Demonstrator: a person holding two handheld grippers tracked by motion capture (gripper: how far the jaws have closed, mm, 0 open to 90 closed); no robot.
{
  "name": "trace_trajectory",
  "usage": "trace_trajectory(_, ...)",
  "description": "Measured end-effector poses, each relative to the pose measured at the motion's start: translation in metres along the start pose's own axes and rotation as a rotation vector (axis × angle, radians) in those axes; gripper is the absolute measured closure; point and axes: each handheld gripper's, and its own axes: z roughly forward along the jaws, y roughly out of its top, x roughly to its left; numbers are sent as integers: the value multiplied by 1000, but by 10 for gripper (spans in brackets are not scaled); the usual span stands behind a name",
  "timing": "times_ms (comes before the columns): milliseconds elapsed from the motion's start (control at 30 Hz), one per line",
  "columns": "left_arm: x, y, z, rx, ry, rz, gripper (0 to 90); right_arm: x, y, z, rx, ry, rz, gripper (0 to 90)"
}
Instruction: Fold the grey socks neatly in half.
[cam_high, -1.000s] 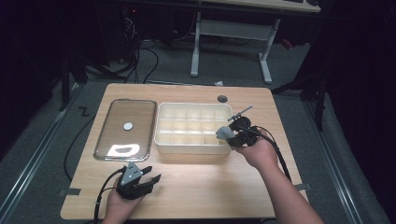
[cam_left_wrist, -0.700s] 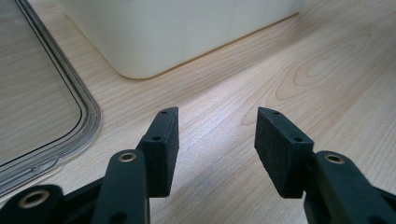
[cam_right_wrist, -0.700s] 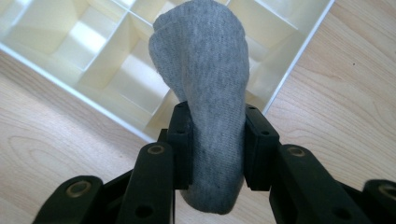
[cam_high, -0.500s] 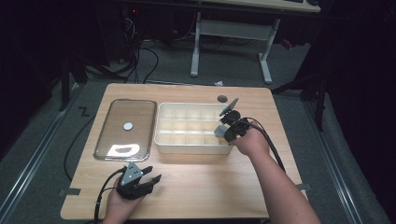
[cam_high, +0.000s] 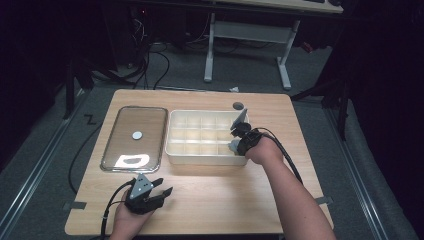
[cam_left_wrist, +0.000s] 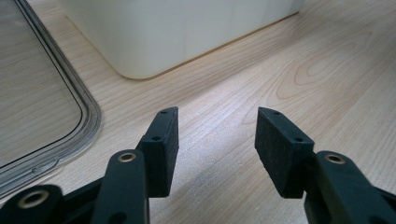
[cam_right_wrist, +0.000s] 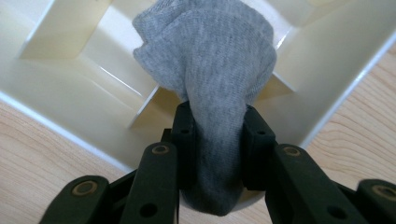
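Right tool (cam_right_wrist: 218, 123) is clamped on a grey sock (cam_right_wrist: 210, 70), its jaws having just been closing on the cloth, and it hangs over the near right corner of the box (cam_high: 172, 150). From above, that tool (cam_high: 239, 137) sits at the box's right end, with the sock (cam_high: 233, 146) bunched under it. I judge the sock light, soft and floppy: it folds on itself, will not slip from the pads, and cannot break. The grip is around its narrow middle, with the loose bulk (cam_right_wrist: 205, 51) spilling ahead of the jaws over a compartment; that seems the right place to hold it, since the ends would drag. Left tool (cam_left_wrist: 217, 140) stands wide with nothing in it, resting on the desk (cam_left_wrist: 289, 70) just before the box's near left corner (cam_left_wrist: 140, 42); from above it (cam_high: 155, 192) lies well short of the box. Count: one sock, one box of small compartments, one clear lid (cam_high: 135, 137) left of the box, two tools.
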Motion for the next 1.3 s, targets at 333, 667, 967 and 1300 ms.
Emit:
trace_trajectory(333, 0, 0, 0, 0, 3, 0, 503, 0, 0, 8, 5, 11, -2, 730)
trace_trajectory(667, -1, -1, 1, -2, 6, 2, 503, 1, 2, 17, 14, 8, -17, 731)
trace_trajectory(967, -1, -1, 1, 3, 6, 5, 503, 3, 2, 16, 9, -4, -20, 719)
trace_trajectory(1300, 0, -1, 1, 2, -1, -5, 503, 3, 5, 11, 7, -11, -30, 660)
